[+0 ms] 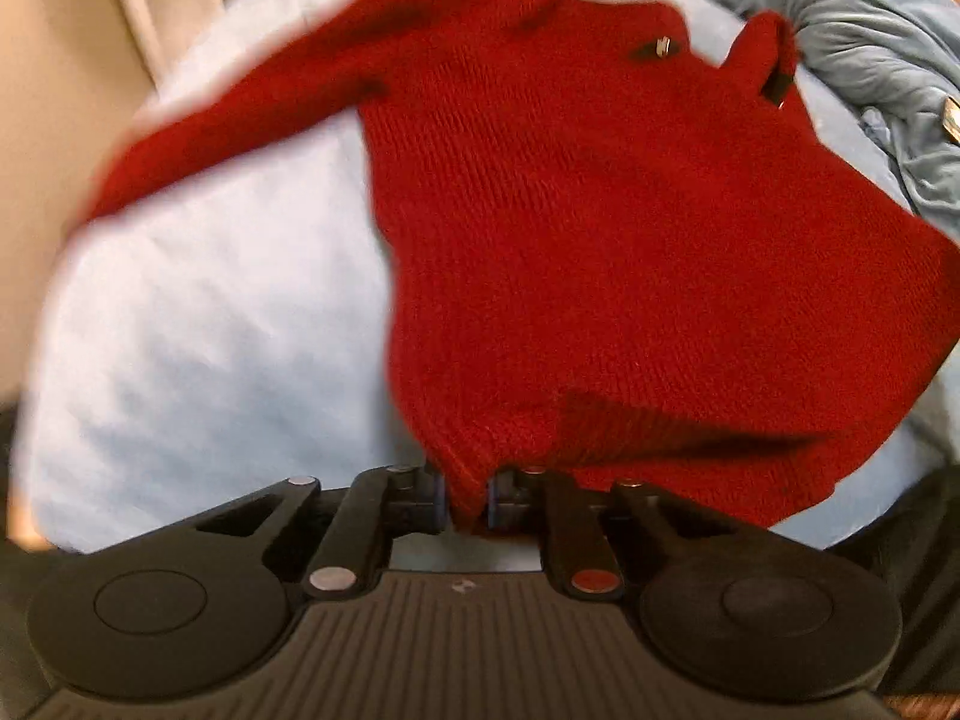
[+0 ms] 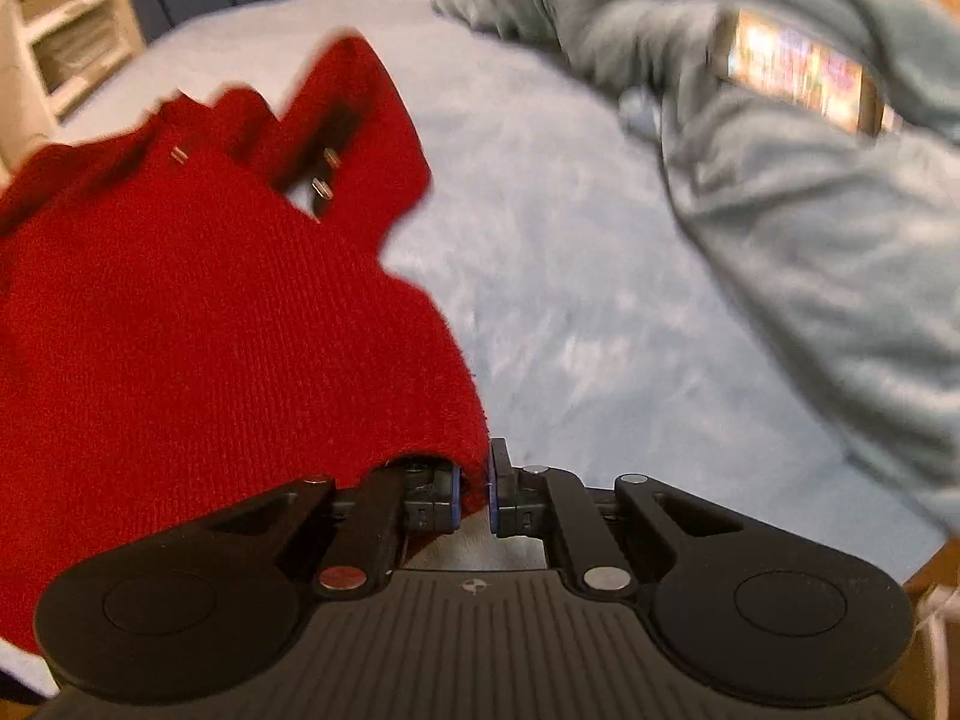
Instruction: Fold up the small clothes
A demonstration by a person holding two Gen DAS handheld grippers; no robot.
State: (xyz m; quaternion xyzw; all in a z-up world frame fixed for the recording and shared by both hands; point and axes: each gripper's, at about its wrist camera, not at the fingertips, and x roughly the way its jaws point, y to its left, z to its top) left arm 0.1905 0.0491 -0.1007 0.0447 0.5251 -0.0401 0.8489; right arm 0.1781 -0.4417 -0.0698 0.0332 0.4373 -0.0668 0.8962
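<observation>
A small red knitted sweater [image 1: 588,228] with gold buttons near the neck hangs stretched over a pale blue bed cover [image 1: 198,324]. One long sleeve trails to the left in the left wrist view. My left gripper [image 1: 467,495] is shut on the left corner of the ribbed hem. In the right wrist view the same red sweater [image 2: 198,324] fills the left half, and my right gripper [image 2: 474,495] is shut on the hem's other corner. Both pairs of blue pads pinch red knit. The picture is blurred by motion.
A crumpled grey-blue blanket [image 2: 810,228] lies bunched along the right side of the bed, with a phone [image 2: 804,81] showing a lit screen on it. White shelves [image 2: 66,30] stand at the far left. A beige padded headboard [image 1: 78,60] borders the bed.
</observation>
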